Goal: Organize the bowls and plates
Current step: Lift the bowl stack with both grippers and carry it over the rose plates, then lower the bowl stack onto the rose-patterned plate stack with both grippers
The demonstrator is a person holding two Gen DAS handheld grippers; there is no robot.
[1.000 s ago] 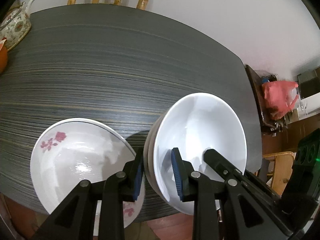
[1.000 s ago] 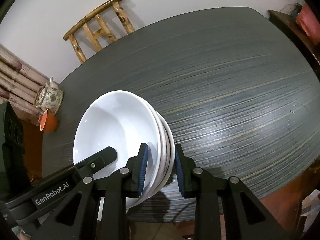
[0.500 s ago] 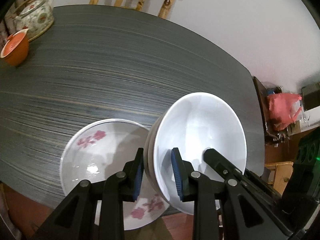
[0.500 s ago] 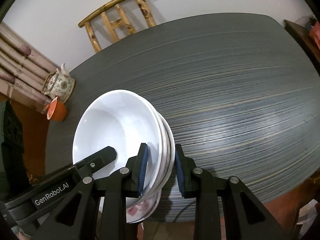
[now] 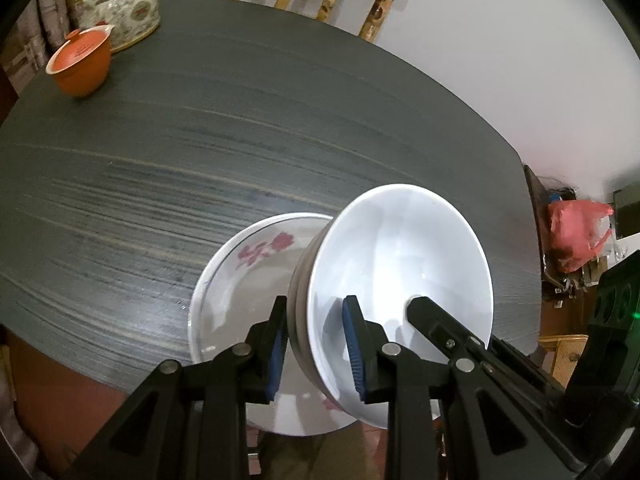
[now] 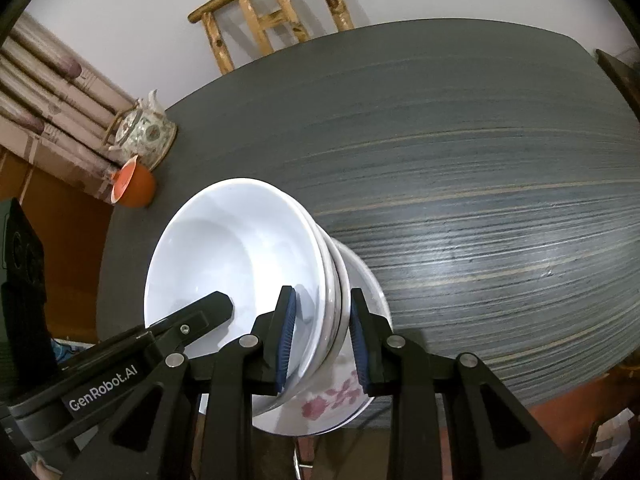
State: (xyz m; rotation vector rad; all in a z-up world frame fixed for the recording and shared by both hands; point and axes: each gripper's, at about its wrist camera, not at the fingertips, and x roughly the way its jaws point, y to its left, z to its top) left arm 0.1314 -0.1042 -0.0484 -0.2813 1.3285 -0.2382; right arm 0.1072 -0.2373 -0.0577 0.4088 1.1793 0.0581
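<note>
Your left claw (image 5: 314, 338) and right claw (image 6: 322, 336) both clamp the white bowl stack's (image 5: 400, 276) near rim from opposite sides; stack hangs over the floral plate (image 5: 244, 280) at the surface's (image 5: 240, 128) near edge.

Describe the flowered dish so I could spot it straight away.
Look at the near edge of the dark striped table. The flowered plate lies flat there, under the stack of white bowls that two grippers hold. Only it has pink blossoms and a thin dark rim line; the bowls are plain.
</note>
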